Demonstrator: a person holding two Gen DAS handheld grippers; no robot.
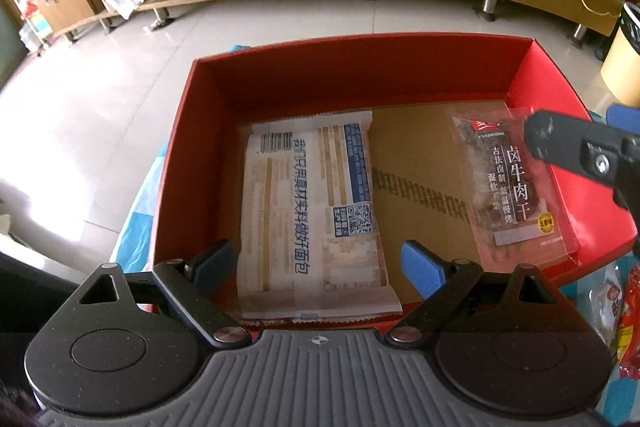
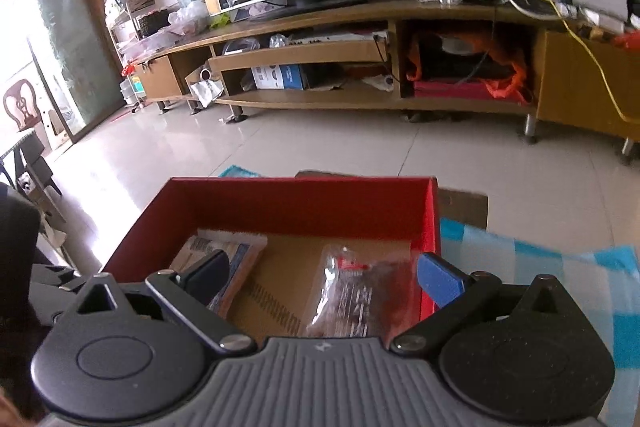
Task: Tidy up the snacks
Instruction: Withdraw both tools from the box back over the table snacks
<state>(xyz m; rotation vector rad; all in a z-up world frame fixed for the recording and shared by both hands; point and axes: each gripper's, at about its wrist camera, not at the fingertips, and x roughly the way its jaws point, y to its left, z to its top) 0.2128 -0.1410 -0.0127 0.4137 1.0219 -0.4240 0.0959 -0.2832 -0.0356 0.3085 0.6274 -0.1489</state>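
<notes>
Hovering over the red box (image 1: pixel 180 163), your left gripper (image 1: pixel 320 267) gapes empty above the bread pack (image 1: pixel 312 211); right gripper (image 2: pixel 320 277) released, jerky pouch (image 1: pixel 508 187) leaning on the right wall.

The box (image 1: pixel 182 163) is bright red inside and out, with a plain brown cardboard floor carrying a dark dashed stripe. The bread packet (image 1: pixel 312 215) is cream-white with blue text and a blue panel. The jerky pouch (image 1: pixel 508 187) is see-through with dark brown print and a small yellow badge. The cloth (image 2: pixel 560 267) is blue-and-white checked. Both tools are black with blue pads (image 1: pixel 426 267).
</notes>
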